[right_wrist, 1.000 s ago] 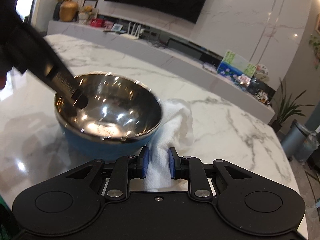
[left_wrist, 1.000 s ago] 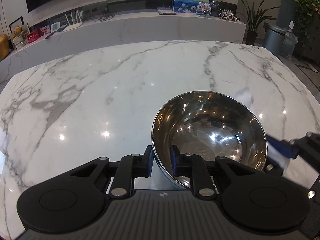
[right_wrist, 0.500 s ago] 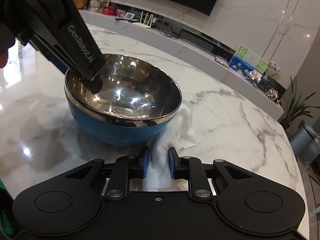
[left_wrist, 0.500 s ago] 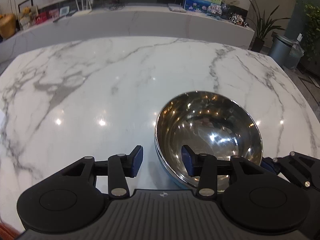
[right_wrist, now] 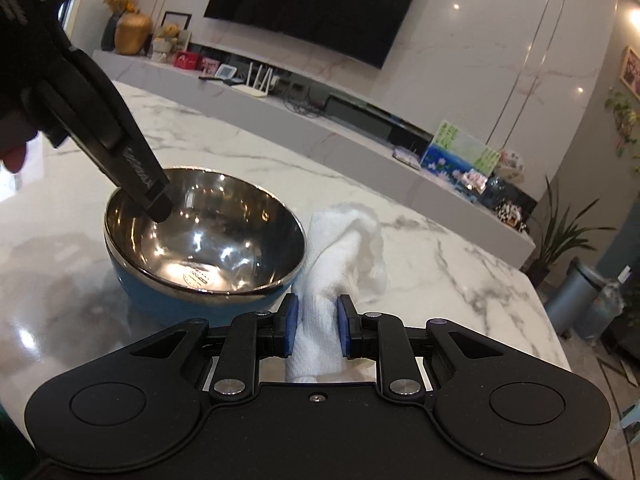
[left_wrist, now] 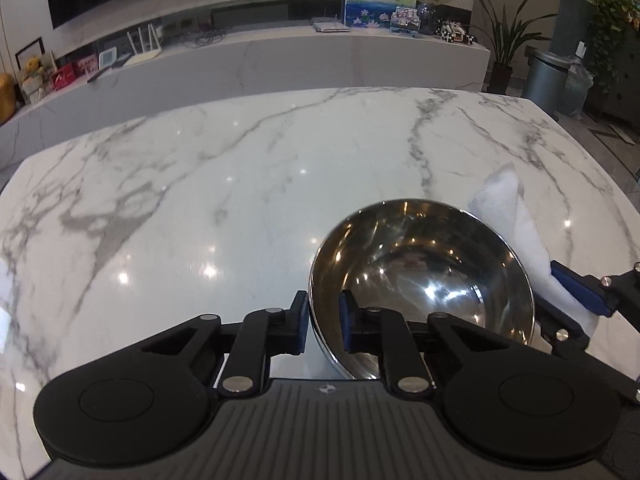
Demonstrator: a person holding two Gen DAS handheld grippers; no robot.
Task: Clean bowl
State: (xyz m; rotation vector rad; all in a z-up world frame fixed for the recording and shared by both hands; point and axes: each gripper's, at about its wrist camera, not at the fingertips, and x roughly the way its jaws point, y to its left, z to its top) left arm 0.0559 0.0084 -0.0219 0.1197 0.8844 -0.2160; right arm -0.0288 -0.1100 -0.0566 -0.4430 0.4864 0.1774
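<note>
The left gripper (left_wrist: 323, 322) straddles the near rim of the bowl (left_wrist: 424, 280), one pad outside the wall and one inside, clamped on the rim as far as the left wrist view shows. The right gripper (right_wrist: 313, 330) is clenched on a bunched white cloth (right_wrist: 344, 252), which trails onto the worktop (left_wrist: 240, 184) just right of the bowl, touching its blue outer wall.

The bowl sits in the lower right of the left wrist view and left of centre in the right wrist view, upright on the marble.

Risks, as I judge them: the rim is thin, curved and polished, so the left pads could slip off once wiping pressure comes, and the bowl might skate or tip on the glossy worktop. The cloth is held by a narrow fold; it could pull free when dragged over the rim, or its loose tail could snag beneath the bowl.

Count: one bowl, one cloth, two grippers.
</note>
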